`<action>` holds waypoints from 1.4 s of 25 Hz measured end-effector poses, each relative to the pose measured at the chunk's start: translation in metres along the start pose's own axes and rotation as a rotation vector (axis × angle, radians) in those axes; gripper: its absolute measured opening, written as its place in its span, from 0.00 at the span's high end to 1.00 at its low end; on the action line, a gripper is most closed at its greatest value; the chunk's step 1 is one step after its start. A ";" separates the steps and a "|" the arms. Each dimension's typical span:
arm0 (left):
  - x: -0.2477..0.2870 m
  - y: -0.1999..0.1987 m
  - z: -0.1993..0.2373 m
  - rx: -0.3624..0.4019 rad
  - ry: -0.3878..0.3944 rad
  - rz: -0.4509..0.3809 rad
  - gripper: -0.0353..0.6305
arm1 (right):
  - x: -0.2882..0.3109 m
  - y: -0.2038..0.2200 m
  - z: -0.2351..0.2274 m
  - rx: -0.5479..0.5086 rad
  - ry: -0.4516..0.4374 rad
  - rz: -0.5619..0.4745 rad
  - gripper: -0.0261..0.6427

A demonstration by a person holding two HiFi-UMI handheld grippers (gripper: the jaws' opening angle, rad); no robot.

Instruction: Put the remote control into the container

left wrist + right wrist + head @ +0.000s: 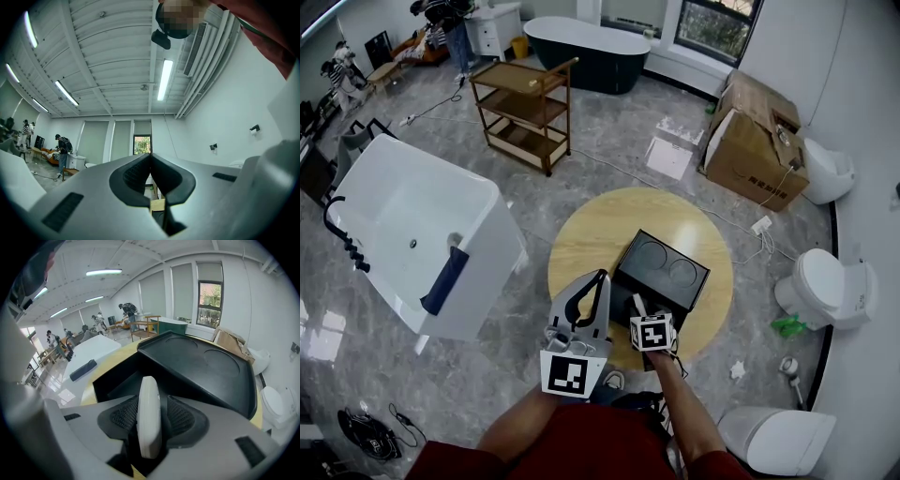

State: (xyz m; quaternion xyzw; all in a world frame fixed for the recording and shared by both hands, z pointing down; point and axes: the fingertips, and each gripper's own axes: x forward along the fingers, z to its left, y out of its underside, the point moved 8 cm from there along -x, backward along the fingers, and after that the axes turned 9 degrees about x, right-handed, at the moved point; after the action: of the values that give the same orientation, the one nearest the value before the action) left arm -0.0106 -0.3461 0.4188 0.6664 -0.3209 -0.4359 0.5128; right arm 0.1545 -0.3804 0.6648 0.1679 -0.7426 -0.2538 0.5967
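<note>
A grey marble-tiled floor was seen beneath a round wooden table. A white bathtub was set at the left, a dark bathtub by the far wall near a window, and a wooden shelf cart between the two. Cardboard boxes and white toilets were ranged along the right side. Strip lights were lit on the ribbed ceiling.

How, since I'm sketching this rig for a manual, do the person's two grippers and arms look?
The left gripper and the right gripper share smooth grey bodies whose curved jaws are lined with black ribbed pads. Each carries a cube with black-and-white square markers: left cube, right cube. The person wears a dark red top that leaves the forearms bare.
</note>
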 end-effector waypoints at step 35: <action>0.004 0.000 -0.002 -0.010 0.027 0.002 0.92 | -0.086 -0.040 -0.003 0.122 -0.064 -0.326 0.68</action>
State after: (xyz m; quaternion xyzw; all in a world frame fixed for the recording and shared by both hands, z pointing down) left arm -0.0071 -0.3492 0.4175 0.6694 -0.3124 -0.4280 0.5207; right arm 0.1757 -0.3655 0.5732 0.3136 -0.7383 -0.3069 0.5122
